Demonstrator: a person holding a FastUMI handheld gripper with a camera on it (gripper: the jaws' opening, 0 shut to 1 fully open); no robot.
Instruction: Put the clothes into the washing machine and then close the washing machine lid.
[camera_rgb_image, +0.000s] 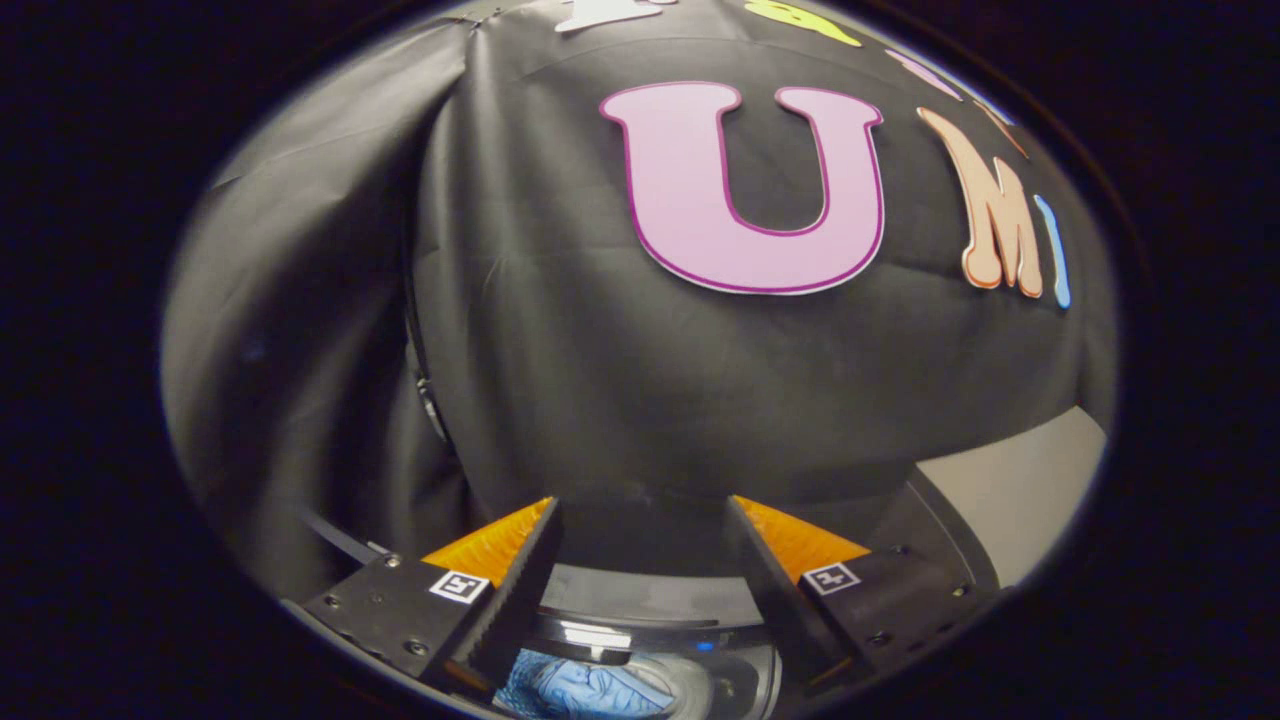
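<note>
gripper view first, nearest stuff: my gripper (640, 560) has its fingers spread wide apart with nothing between them, so it's released and not holding anything. right below and between the fingers i can see the washing machine (650, 600), mostly its curved rim and what looks like the glossy lid or door area with a little blue light on it. down inside the opening, close to my left finger, there's a bunched-up blue cloth (585, 690), which i'm reading as the clothes.

so my take on progress: the clothes look like they're already in the machine and i've let go of them, which would mean the first half is done. what's left is closing the lid. i can't honestly tell if the lid is up, down or halfway, since the shiny dark parts all blur together.

further out, past the fingers, it's the black cloth wall (640, 400) of the booth, and over to the right beyond my right finger a pale flat surface (1020, 490) that could be a floor or a panel, can't say which.

hard to make out: most of the machine is cut off below the fingers, and the blue cloth is only partly showing, so i don't know if any of it hangs over the rim.
</note>
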